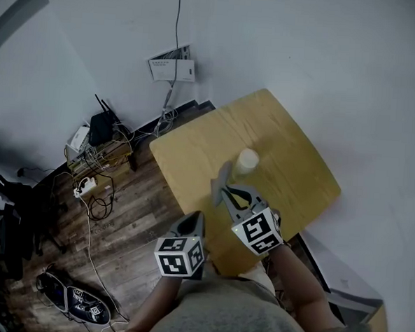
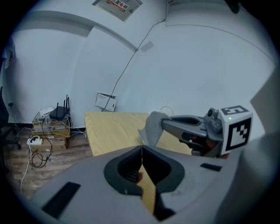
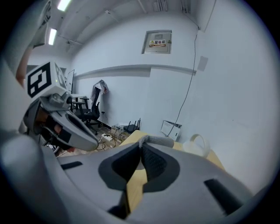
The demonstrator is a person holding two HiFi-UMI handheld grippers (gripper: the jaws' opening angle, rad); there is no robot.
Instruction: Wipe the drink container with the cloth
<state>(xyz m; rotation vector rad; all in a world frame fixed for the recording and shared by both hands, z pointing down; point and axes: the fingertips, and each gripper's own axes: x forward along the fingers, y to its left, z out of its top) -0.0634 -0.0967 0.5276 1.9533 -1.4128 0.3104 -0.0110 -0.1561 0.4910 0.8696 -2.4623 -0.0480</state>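
On pale wooden surface (image 1: 291, 174), near its middle: translucent white drink container (image 1: 247, 161) with loop handle, upright, held by neither gripper. Just beside it, on the person's side: crumpled grey cloth (image 1: 221, 188), pinched in the closed jaws of right gripper (image 1: 228, 192). The right gripper view shows fabric bunched at the jaw tips with the container beyond; contact between them cannot be told. Left gripper (image 1: 193, 223): jaws pressed together, nothing between them, low beside the right one at the surface's near edge.

Writing: grey wall panel (image 3: 158, 42) carries a sign with red characters, too small to read.

Surroundings: wooden floor (image 1: 131, 213) with black router (image 1: 101, 127), white power strip (image 1: 85, 186) and dark shoes (image 1: 73, 297); white wall box (image 1: 173, 70) with cable; black office chair (image 3: 89, 111)
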